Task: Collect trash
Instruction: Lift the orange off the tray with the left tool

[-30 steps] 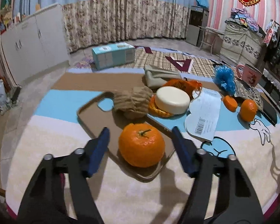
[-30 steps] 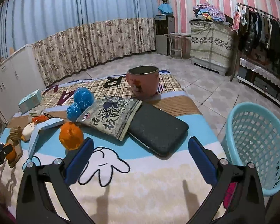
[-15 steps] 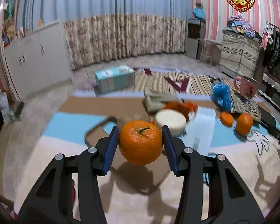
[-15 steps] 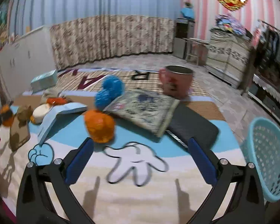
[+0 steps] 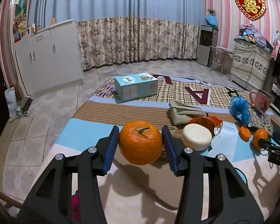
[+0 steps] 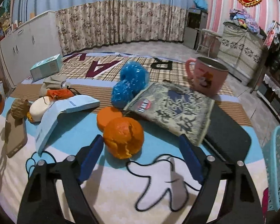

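On the mat lie one whole tangerine [image 5: 140,142], two pieces of orange peel [image 6: 123,137], one pink mug [image 6: 207,76], one blue plastic wad [image 6: 129,85], one teal box [image 5: 136,86] and one blue basket [image 6: 278,169].

Tangerine [image 5: 140,142], frame centre: orange, green stem. Finger pads [image 5: 110,149]: blue on black frames. Box [image 5: 136,86], upper centre: teal. Mug [image 6: 207,76], upper right: pink. Basket [image 6: 278,169], right edge: light blue. Mat [image 6: 155,190]: cream, sky blue, tan stripes, plaid far end.

Glossy pink mug [image 6: 207,78], latticed plastic basket [image 6: 279,168]
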A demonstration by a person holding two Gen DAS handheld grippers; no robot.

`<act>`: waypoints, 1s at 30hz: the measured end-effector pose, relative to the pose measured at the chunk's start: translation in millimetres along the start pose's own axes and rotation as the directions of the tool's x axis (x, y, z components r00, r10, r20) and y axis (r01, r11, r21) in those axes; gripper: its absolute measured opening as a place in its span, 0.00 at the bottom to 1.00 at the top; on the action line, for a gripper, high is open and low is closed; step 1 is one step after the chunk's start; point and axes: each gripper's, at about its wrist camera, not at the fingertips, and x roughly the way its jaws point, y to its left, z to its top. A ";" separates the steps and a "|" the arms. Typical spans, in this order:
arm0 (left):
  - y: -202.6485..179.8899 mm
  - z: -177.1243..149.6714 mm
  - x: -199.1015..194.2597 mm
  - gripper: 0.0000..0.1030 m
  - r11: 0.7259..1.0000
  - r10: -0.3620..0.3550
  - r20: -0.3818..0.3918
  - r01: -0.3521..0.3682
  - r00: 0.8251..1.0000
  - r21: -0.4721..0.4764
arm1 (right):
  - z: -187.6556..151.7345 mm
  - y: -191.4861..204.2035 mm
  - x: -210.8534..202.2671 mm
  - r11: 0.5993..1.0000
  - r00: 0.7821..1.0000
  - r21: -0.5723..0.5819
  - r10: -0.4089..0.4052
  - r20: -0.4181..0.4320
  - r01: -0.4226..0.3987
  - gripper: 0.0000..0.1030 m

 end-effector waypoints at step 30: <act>-150.3 20.6 -63.8 0.45 0.966 -0.192 0.067 0.176 0.979 0.190 | -13.1 -151.7 -108.1 0.982 0.991 0.190 -0.032 0.131 0.006 0.04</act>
